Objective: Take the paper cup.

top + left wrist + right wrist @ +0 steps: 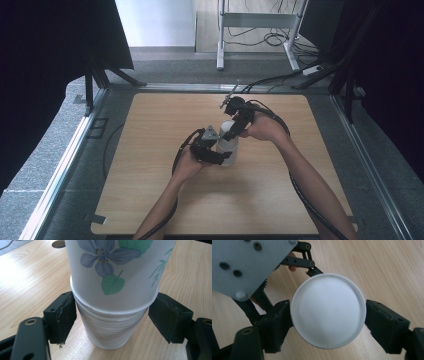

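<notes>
A stack of nested white paper cups (228, 145) stands mid-table. Its top cup (120, 265), printed with a blue flower and green leaves, rises out of the ribbed lower stack (110, 332). My left gripper (225, 156) reaches in from the left; in the left gripper view, the left gripper (112, 322) has its pads against both sides of the lower stack just under a rim. My right gripper (230, 130) comes in from the far side at the top. In the right gripper view, the right gripper (328, 320) presses on either side of the top cup's (327, 305) round white end.
The wooden table (150, 200) has a round hole (58, 243) beyond the cups. The left gripper's grey plate (242, 262) sits close beside the top cup. Black curtains flank the table; a metal frame (220, 45) and floor cables lie behind it.
</notes>
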Motion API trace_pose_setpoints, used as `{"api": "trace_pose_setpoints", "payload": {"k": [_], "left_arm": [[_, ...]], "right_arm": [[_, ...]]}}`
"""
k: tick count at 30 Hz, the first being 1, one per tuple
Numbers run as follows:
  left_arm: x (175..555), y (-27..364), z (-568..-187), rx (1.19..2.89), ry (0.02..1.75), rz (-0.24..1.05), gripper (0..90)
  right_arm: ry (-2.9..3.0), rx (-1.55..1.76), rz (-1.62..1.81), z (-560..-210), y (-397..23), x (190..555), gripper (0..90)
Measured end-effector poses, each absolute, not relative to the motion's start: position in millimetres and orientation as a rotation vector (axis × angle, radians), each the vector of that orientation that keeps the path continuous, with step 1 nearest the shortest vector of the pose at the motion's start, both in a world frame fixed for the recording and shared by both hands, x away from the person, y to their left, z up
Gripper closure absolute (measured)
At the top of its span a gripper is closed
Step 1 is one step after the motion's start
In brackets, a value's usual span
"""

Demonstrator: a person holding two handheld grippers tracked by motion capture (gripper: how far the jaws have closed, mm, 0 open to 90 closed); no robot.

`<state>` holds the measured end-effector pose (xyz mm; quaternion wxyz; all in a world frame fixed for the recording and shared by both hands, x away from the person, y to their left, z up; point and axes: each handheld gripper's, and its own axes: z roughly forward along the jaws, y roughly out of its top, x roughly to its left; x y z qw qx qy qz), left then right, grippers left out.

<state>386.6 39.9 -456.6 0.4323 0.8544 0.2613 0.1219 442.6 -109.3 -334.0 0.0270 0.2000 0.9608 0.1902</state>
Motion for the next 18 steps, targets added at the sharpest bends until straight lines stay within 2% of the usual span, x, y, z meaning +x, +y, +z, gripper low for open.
{"api": "trace_pose_setpoints", "payload": {"k": [5,18], "left_arm": [[386.7,39.7,-456.4,2.131,0.650,0.299,22.8],[386.7,39.5,-456.7,2.132,0.647,0.295,23.2]], "right_arm": [[2.987,0.614,0.553,-331.4,-105.7,444.9,32.0],[3.010,0.636,0.462,-319.0,-99.0,448.3,34.4]]}}
